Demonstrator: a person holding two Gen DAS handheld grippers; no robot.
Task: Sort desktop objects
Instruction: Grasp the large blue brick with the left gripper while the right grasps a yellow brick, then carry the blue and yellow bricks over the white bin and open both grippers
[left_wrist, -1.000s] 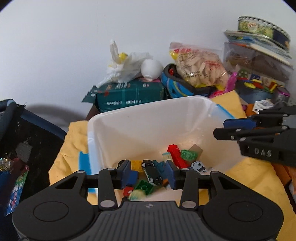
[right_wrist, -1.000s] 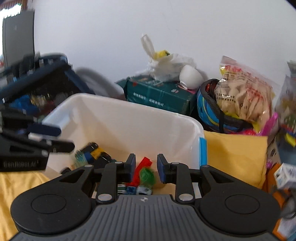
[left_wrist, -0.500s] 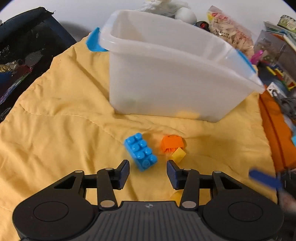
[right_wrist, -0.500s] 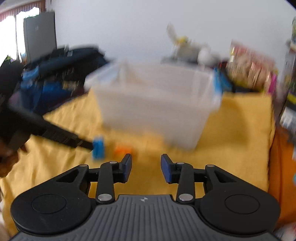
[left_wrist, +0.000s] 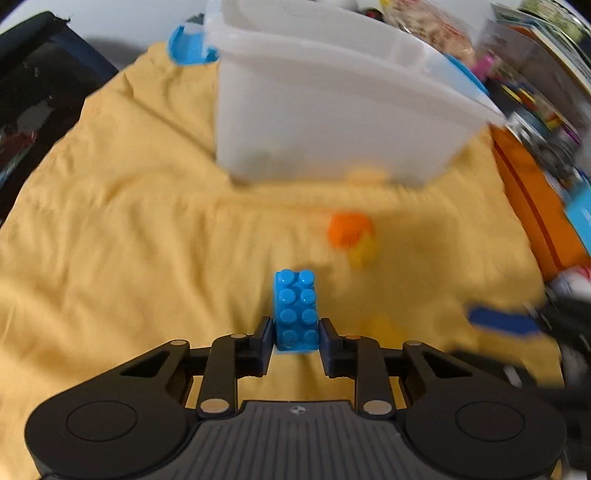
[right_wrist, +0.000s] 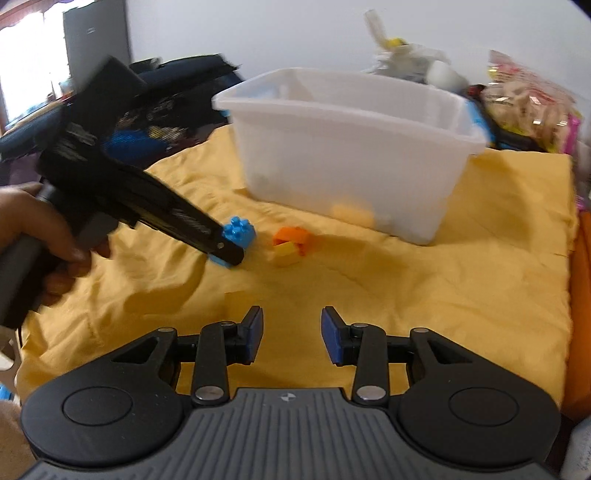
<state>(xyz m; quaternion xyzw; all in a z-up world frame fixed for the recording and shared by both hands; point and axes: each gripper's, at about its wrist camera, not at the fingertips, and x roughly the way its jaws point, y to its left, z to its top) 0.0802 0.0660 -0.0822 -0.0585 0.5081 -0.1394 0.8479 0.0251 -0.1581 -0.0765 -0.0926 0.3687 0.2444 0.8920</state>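
A blue studded brick (left_wrist: 296, 306) lies on the yellow cloth (left_wrist: 129, 240) in front of the white plastic bin (left_wrist: 332, 110). My left gripper (left_wrist: 296, 325) is closing on it, and its pads touch both sides of the near end. In the right wrist view the left gripper (right_wrist: 227, 251) angles down onto the blue brick (right_wrist: 240, 229). Just right of it sit an orange brick (right_wrist: 293, 234) and a small yellow piece (right_wrist: 286, 253). My right gripper (right_wrist: 291, 332) hangs open over bare cloth, with nothing between its fingers.
The bin (right_wrist: 351, 147) holds several toys, dimly visible through its wall. A black bag (right_wrist: 177, 92) stands at the left. A snack bag (right_wrist: 528, 103) and clutter line the back right. An orange surface (left_wrist: 528, 206) borders the cloth on the right. A hand (right_wrist: 37, 229) holds the left gripper.
Both grippers left the bin and came down toward the cloth. My left gripper dropped over the blue brick and its jaws narrowed onto it. The right jaws widened.
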